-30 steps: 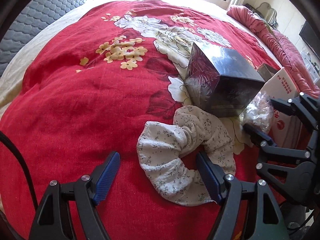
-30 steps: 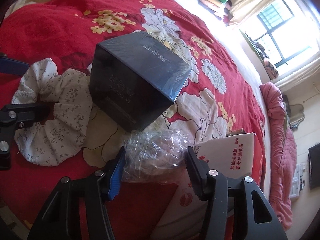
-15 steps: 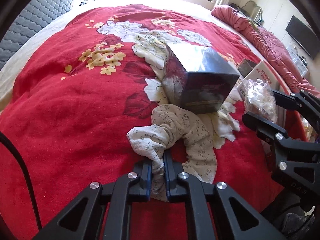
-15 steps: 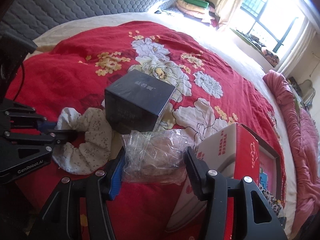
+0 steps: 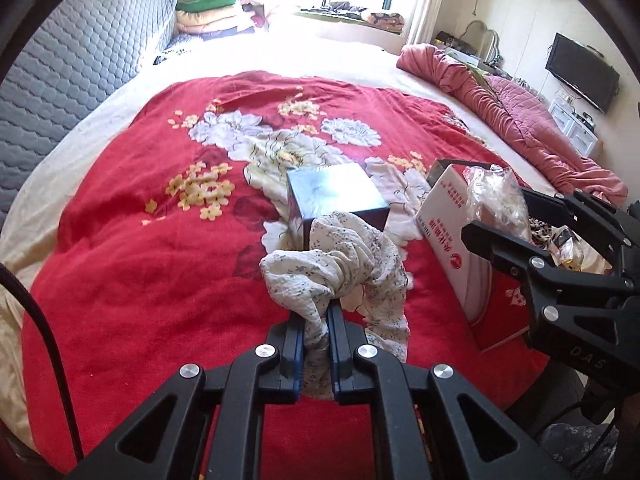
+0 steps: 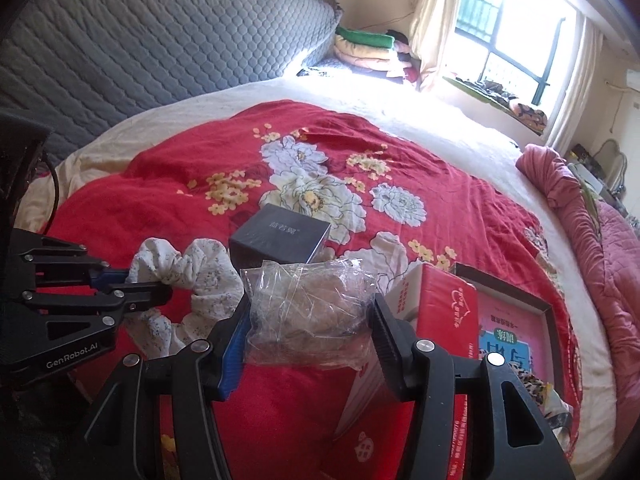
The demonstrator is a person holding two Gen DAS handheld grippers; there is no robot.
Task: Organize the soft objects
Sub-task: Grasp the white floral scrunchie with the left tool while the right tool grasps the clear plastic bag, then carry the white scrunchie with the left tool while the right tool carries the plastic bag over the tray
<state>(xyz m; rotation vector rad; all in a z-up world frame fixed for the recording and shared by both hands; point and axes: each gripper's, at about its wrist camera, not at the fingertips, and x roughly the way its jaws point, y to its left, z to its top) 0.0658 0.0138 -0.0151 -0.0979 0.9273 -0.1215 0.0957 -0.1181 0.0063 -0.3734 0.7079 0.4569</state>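
A white floral scrunchie [image 5: 344, 264] hangs lifted above the red flowered bedspread [image 5: 132, 256], pinched at its near edge by my left gripper [image 5: 316, 320], which is shut on it. From the right wrist view the same scrunchie [image 6: 200, 276] dangles from the left gripper [image 6: 156, 292] at the left. My right gripper [image 6: 310, 316] is shut on a crinkled clear plastic bag [image 6: 308, 312] with something brownish inside, held off the bed. That bag [image 5: 496, 204] and the right gripper [image 5: 504, 216] show at the right of the left wrist view.
A dark glossy box [image 5: 336, 196] stands on the bedspread just behind the scrunchie. A red and white carton [image 6: 436, 320] holding a pink book [image 6: 504, 328] lies at the right. A pink quilt [image 5: 512, 120] lines the far right; a grey padded headboard [image 6: 140, 40] is at left.
My left gripper closed on the scrunchie and raised it off the bedspread. The right gripper, with the plastic bag between its fingers throughout, also rose and tilted up toward the room.
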